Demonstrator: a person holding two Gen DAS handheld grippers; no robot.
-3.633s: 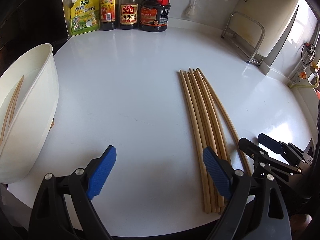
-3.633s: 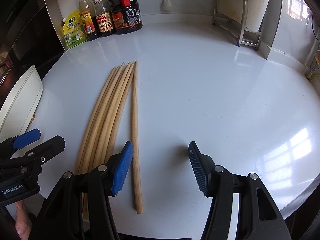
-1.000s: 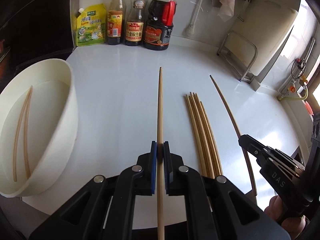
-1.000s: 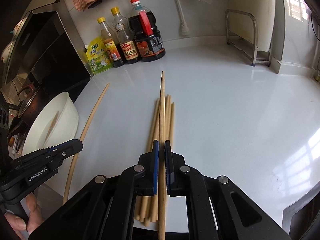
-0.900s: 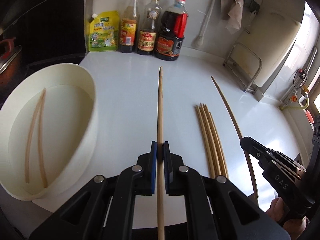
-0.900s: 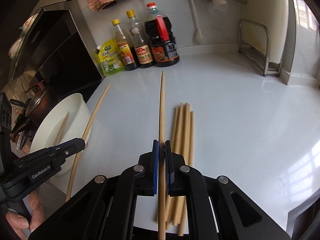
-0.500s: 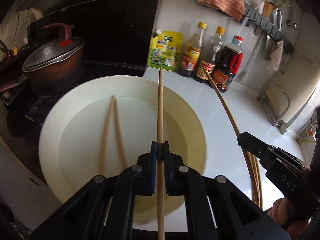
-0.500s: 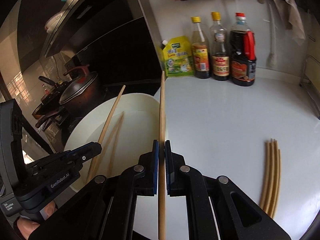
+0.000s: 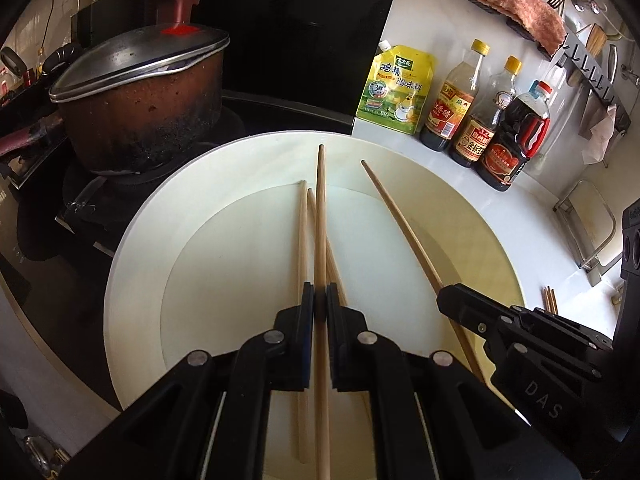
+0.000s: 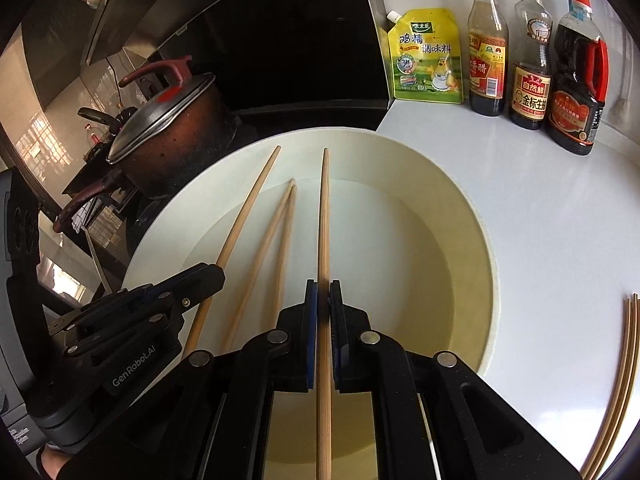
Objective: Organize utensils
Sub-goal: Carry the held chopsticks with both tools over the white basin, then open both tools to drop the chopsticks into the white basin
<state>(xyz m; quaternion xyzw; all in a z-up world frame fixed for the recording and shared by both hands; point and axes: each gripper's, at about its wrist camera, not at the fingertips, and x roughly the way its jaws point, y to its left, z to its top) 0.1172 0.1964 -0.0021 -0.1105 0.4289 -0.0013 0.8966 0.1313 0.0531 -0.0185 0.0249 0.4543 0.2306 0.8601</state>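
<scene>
- Left gripper (image 9: 319, 304) fingers are pinching one chopstick (image 9: 320, 216), angling it over the white bowl (image 9: 132, 248).
- Right gripper (image 10: 323, 300) fingers are clamping another chopstick (image 10: 324, 216) above that bowl.
- Two chopsticks (image 10: 276, 236) are lying inside; spare chopsticks (image 10: 624, 356) are resting on the bench (image 10: 560, 216).

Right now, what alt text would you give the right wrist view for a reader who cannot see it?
The right gripper, jaws shut on a chopstick, holds it over a white bowl with two chopsticks inside. At left the left gripper holds another over the bowl. A lidded pot, sauce bottles and spare chopsticks on the counter surround them.
</scene>
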